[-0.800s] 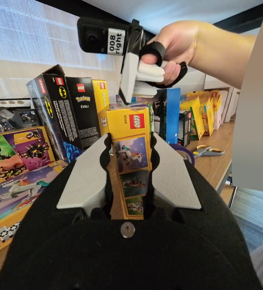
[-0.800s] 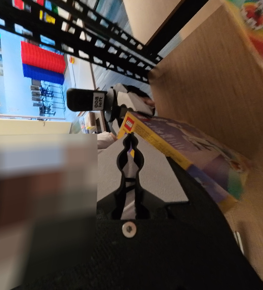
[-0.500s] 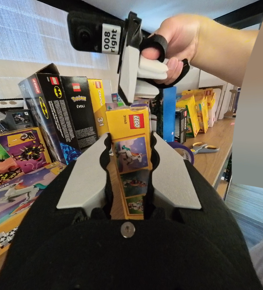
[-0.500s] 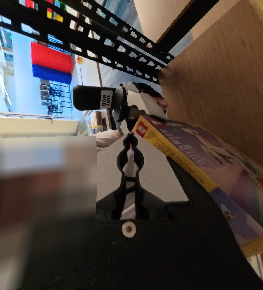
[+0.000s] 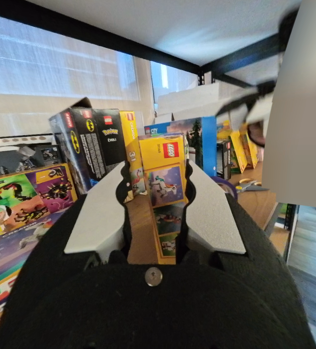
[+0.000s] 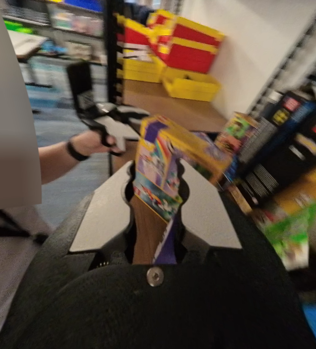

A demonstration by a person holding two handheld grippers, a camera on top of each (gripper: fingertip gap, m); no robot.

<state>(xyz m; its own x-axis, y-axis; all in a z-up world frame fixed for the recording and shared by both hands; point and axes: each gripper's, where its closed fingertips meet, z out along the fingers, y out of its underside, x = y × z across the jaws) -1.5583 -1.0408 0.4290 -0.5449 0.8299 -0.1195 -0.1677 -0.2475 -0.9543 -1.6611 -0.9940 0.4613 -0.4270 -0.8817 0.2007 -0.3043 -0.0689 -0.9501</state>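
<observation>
Upright on the wooden shelf (image 5: 251, 204), a yellow toy box (image 5: 163, 181) stands between the spread left hand-held gripper (image 5: 156, 170), boxed sets at 10 o'clock; the right hand-held gripper (image 6: 156, 168), also spread, frames it.

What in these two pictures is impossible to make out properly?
- Right gripper, left wrist view: motion-blurred, cut by a grey patch.
- Upright yellow toy box, left wrist view: bottom hidden behind the left gripper.
- Shelf boxes, right wrist view: motion blur smears them.
- Purple tape roll, left wrist view: mostly behind a finger.
</observation>
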